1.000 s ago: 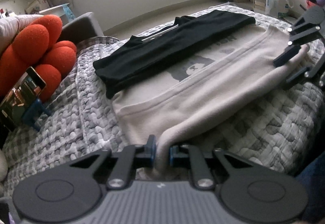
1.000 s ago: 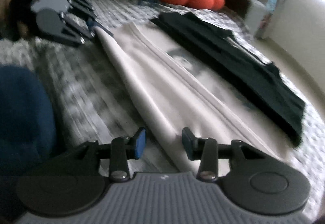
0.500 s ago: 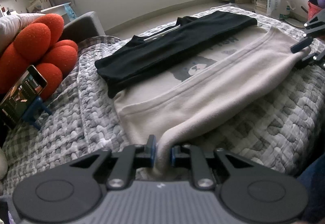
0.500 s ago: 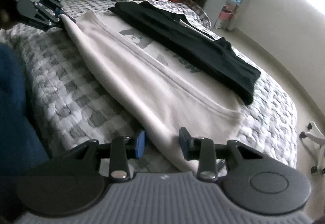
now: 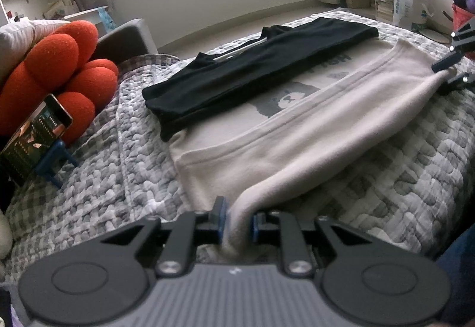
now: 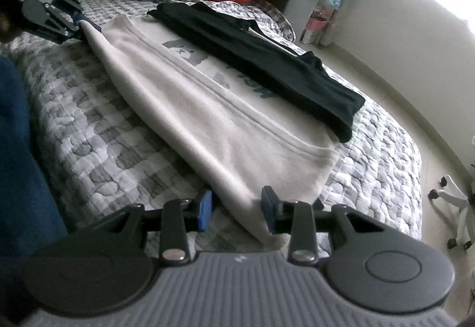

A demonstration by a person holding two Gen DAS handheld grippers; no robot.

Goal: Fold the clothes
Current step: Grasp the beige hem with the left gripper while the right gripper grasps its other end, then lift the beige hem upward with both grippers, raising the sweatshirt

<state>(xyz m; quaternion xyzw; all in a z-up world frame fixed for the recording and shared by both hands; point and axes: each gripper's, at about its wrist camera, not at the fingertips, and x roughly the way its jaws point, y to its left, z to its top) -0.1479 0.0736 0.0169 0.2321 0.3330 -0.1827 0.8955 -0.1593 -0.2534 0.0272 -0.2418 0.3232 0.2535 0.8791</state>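
Two claws are engaged. Which step is in hand? [Trainee]

First lengthwise fold of the sweatshirt (image 5: 311, 131), by my reading. It lies flat on the bed (image 5: 400, 178), print side up. Its near long edge is turned over partway toward the middle, and each claw has one end of that turned edge. [Instructor]

State of the left claw (image 5: 237, 220)? [Trainee]

Nearly closed on a bunched corner of the sweatshirt. Cloth fills the gap and both pads bear on it. The jaws are easing open slightly, so treat the hold as light. [Instructor]

And the right claw (image 6: 236, 208)? [Trainee]

Partly closed around the opposite corner. From the left side the cloth is drawn to a point at its tips, which I judge to be a hold. Its own camera shows a sliver of quilt beside one pad, so the grip is not firm. [Instructor]

What does the next move call for? [Trainee]

1. Confirm both grips.
2. Carry both corners away from the person together, level and in step, so the fold line runs straight.
3. Stop short of the black garment (image 5: 252, 74), which lies folded across the far part of the sweatshirt. It probably needs removing before the fold can be finished. [Instructor]
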